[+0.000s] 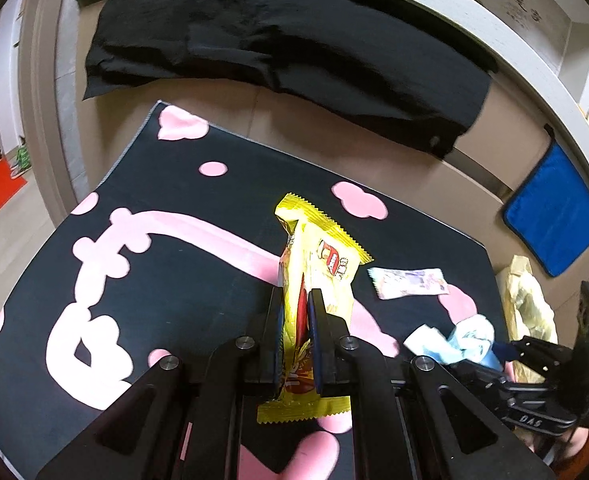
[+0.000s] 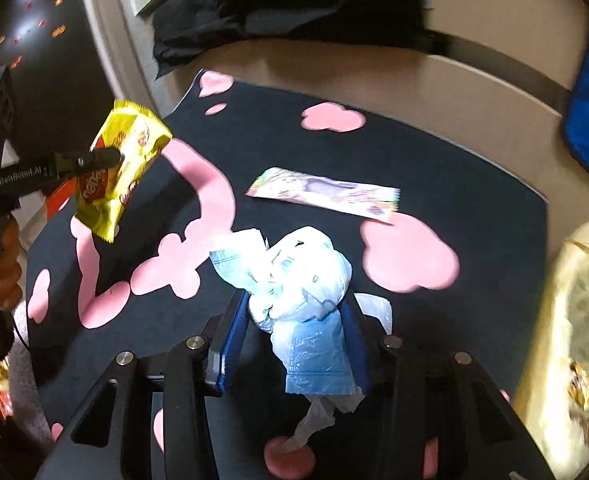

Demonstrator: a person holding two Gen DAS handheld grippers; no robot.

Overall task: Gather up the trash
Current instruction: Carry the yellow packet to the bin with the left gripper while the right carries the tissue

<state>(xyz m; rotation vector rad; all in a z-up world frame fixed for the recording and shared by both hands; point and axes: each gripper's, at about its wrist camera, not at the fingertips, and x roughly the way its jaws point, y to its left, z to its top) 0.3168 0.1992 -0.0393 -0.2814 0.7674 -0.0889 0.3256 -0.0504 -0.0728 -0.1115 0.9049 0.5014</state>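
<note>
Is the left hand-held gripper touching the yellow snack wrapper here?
Touching. The left wrist view shows the left hand-held gripper with both fingers clamped on the yellow snack wrapper; the right wrist view shows it lifted clear of the mat.

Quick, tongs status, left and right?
Left tongs: closed, holding the yellow snack wrapper.
Right tongs: around the crumpled blue-white plastic bag; firm grip cannot be told.

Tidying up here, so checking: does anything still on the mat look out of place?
Yes: a pastel wrapper lies loose and flat on the black-and-pink mat, untouched, just beyond the crumpled blue-white plastic.
</note>
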